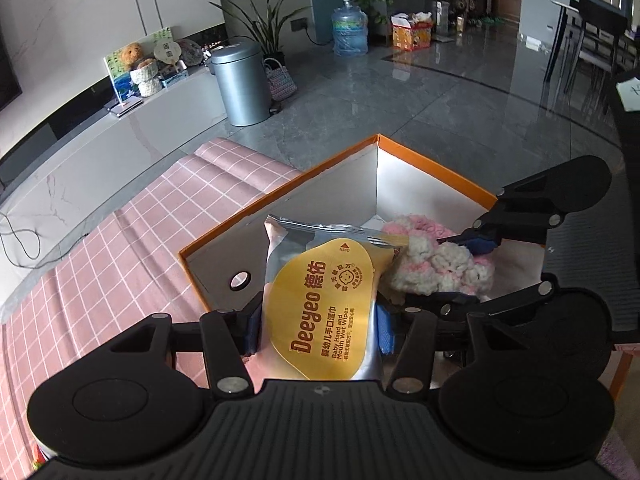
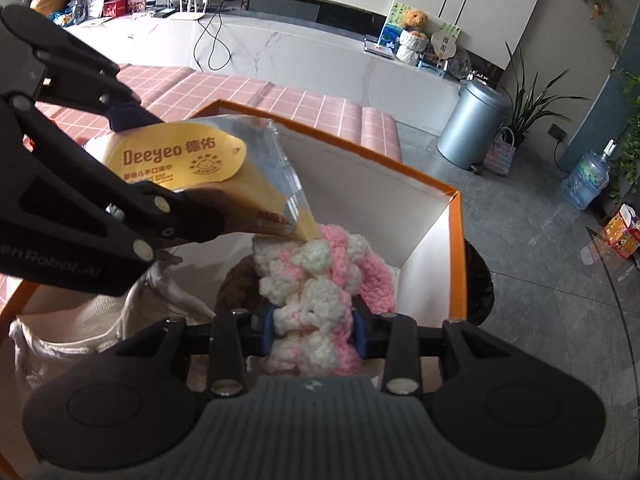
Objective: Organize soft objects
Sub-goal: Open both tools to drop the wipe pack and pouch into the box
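Over one orange box [image 1: 432, 166]: left claw [image 1: 320, 330] clamping one wipes pack [image 1: 324, 304], right claw [image 2: 316, 330] one knitted bundle [image 2: 320, 280].

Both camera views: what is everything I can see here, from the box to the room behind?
Wet wipes pack: one, silver with yellow label, over the box, in the left gripper.
Knitted piece: one, pink and white, in the box, in the right gripper.
Box: one, orange rim, white inside, on the tablecloth.
Tablecloth: one, pink check, under the box.
Bin: one, silver, on the floor.
Water bottle: one, blue, far floor.
Teddy bear: one, brown, on the ledge.
Left gripper: black, blue pads.
Right gripper: black, blue pads.
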Demonstrator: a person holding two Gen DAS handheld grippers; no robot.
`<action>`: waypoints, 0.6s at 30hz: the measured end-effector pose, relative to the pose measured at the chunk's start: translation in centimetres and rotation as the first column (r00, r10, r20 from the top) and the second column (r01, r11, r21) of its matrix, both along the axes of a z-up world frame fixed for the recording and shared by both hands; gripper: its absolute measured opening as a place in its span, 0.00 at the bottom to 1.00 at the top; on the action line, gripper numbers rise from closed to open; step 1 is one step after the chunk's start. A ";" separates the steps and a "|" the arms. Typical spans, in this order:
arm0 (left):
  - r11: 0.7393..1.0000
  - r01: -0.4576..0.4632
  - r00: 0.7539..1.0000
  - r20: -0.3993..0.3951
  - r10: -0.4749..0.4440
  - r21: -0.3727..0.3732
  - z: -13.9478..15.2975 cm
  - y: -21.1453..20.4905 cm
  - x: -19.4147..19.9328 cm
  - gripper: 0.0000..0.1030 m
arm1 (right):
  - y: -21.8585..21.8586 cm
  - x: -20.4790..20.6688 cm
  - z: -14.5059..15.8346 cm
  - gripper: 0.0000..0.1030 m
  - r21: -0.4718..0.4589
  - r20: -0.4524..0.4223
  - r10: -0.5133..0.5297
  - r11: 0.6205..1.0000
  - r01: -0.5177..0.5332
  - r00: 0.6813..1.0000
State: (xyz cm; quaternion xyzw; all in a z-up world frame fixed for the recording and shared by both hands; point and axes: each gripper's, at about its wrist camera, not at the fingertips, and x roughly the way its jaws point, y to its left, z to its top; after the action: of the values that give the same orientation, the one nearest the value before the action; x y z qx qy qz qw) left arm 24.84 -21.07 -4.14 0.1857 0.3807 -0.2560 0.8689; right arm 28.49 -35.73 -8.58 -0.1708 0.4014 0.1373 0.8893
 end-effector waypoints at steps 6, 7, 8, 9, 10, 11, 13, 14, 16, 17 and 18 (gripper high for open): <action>0.999 0.043 0.999 0.000 -0.043 0.013 -0.5 -0.9 0.5 0.58 | 0.2 0.5 -0.5 0.44 -0.050 -0.003 0.017 0.999 -0.017 1.000; 0.999 0.050 0.999 -0.002 -0.050 0.018 -0.7 -1.1 0.6 0.58 | 0.1 0.4 -0.5 0.46 -0.057 0.000 0.022 0.998 -0.022 1.000; 0.998 0.056 0.998 -0.006 -0.056 0.020 -1.0 -1.2 0.8 0.58 | -0.1 0.2 -0.5 0.47 -0.061 0.000 0.028 0.998 -0.028 1.000; 0.998 0.062 0.998 -0.013 -0.061 0.023 -1.2 -1.3 0.9 0.58 | -0.2 0.2 -0.4 0.47 -0.064 0.000 0.032 0.997 -0.032 0.999; 0.997 0.067 0.998 -0.016 -0.067 0.027 -1.4 -1.5 1.1 0.58 | -0.4 0.1 -0.2 0.47 -0.065 0.007 0.037 0.997 -0.037 0.999; 0.997 0.076 0.997 -0.017 -0.075 0.034 -1.6 -1.6 1.1 0.58 | -0.5 -0.1 -0.1 0.48 -0.068 0.013 0.042 0.997 -0.041 0.999; 0.995 0.086 0.996 -0.012 -0.085 0.052 -2.1 -2.0 1.1 0.58 | -0.6 -0.4 0.2 0.49 -0.075 0.021 0.048 0.996 -0.046 0.999; 0.994 0.087 0.996 -0.008 -0.087 0.060 -2.2 -2.2 1.1 0.58 | -0.6 -0.5 0.3 0.49 -0.075 0.023 0.049 0.996 -0.047 0.999; 0.994 0.088 0.996 -0.006 -0.088 0.071 -2.4 -2.4 1.1 0.58 | -0.6 -0.5 0.3 0.49 -0.081 0.021 0.051 0.996 -0.050 0.998; 0.993 0.091 0.996 -0.008 -0.091 0.077 -2.5 -2.5 1.1 0.58 | -0.6 -0.5 0.2 0.49 -0.083 0.021 0.052 0.995 -0.050 0.998; 0.992 0.094 0.996 -0.010 -0.093 0.085 -2.6 -2.6 1.1 0.58 | -0.6 -0.5 0.2 0.49 -0.084 0.019 0.053 0.995 -0.051 0.998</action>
State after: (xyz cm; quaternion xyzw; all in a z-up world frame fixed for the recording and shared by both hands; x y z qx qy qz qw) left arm 25.96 -23.62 -6.77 0.2396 0.3849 -0.2805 0.8461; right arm 28.03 -36.29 -8.33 -0.2199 0.3925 0.1417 0.8817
